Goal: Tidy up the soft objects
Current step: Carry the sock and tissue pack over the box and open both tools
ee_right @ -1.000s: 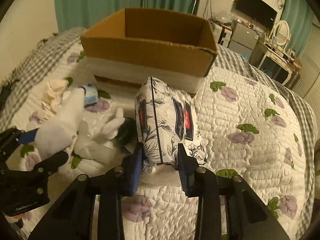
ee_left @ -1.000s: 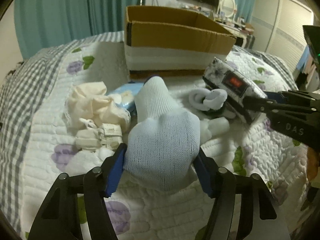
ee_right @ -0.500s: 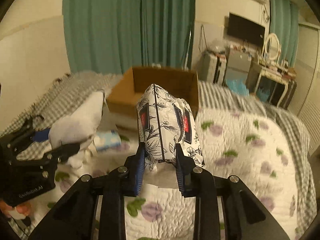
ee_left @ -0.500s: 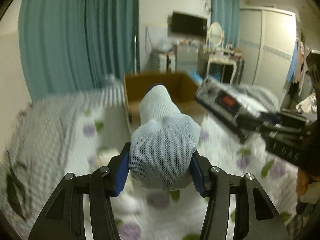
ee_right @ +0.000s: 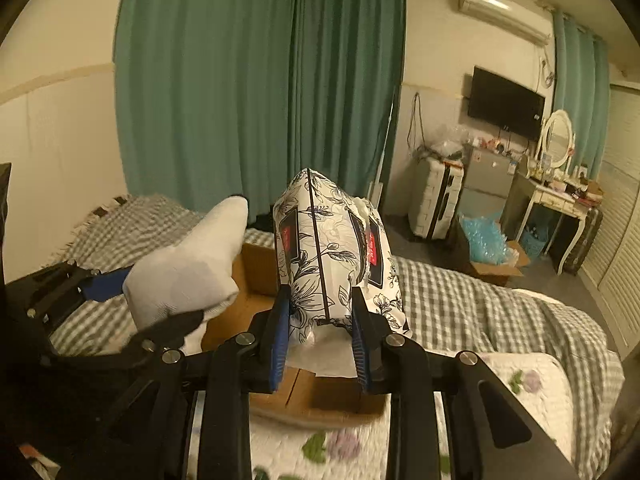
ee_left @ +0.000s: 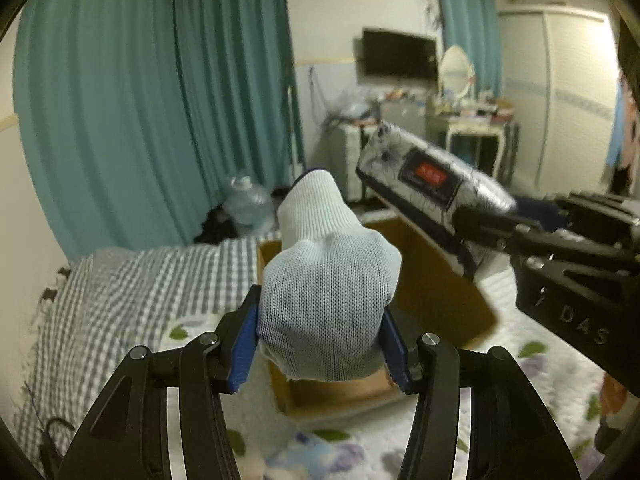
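Both grippers loaded above the cardboard box

The left gripper [ee_left: 320,344] is clamped on a white knit sock [ee_left: 326,300], its blue pads pressed into the bundle's sides; the right gripper [ee_right: 320,344] pinches a floral tissue pack [ee_right: 332,256] between its closed-in jaws. Both loads hang in the air just above the open cardboard box [ee_left: 440,292], which rests on the quilted bed [ee_right: 532,384]. Farther off, teal curtains [ee_right: 260,80] cover the wall.
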The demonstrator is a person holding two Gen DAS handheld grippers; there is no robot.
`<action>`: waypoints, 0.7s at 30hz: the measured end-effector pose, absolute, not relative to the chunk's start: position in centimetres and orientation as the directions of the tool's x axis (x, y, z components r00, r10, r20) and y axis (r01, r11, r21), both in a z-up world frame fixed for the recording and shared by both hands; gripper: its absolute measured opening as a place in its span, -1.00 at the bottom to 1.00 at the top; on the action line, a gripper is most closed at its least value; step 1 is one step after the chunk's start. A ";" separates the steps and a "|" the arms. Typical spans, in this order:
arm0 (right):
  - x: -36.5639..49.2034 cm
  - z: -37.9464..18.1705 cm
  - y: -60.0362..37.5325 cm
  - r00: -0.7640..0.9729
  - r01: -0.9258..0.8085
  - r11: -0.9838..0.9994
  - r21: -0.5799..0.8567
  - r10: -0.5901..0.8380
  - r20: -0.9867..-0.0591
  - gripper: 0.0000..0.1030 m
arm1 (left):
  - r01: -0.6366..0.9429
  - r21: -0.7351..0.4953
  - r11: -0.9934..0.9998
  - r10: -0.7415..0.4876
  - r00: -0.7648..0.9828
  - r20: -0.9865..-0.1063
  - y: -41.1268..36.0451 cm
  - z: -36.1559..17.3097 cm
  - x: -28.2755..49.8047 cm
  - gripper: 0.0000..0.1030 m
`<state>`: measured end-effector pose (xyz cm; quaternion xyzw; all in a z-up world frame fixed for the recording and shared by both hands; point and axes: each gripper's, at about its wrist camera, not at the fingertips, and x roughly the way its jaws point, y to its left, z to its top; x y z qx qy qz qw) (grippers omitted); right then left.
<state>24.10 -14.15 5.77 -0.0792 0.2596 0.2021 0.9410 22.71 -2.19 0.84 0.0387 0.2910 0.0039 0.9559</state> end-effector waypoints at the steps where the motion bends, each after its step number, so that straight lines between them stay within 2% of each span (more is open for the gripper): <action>1: 25.9 4.9 -13.6 0.774 -0.423 0.905 -0.041 0.337 -0.536 -0.48 | 0.020 0.070 0.997 0.024 0.816 -0.577 -2.0 -0.1 23.6 0.02; 6: 30.4 1.3 -12.6 0.743 -0.431 0.902 -0.010 0.348 -0.572 -0.48 | 0.041 0.071 0.997 0.012 0.778 -0.628 -1.6 -4.1 27.6 0.04; 7: 31.0 0.5 -12.5 0.735 -0.433 0.902 -0.007 0.348 -0.583 -0.48 | 0.050 0.068 0.996 0.005 0.770 -0.638 -1.7 -4.5 27.6 0.12; 9: 31.9 -0.9 -12.2 0.740 -0.422 0.906 -0.023 0.330 -0.586 -0.45 | 0.060 0.057 0.997 -0.009 0.766 -0.642 -1.5 -4.8 28.0 0.14; 12: 32.3 -1.4 -12.8 0.759 -0.409 0.912 -0.025 0.324 -0.565 -0.24 | 0.053 0.049 0.997 -0.010 0.776 -0.631 -1.6 -4.1 27.6 0.23; 14: 32.2 -0.9 -13.1 0.758 -0.403 0.915 -0.006 0.330 -0.562 0.21 | 0.046 0.052 0.998 -0.006 0.795 -0.606 -1.3 -2.8 26.6 0.24; 21: 27.1 5.2 -15.1 0.804 -0.374 0.928 0.007 0.328 -0.496 0.45 | 0.019 0.056 0.998 0.014 0.846 -0.533 0.7 3.8 20.1 0.26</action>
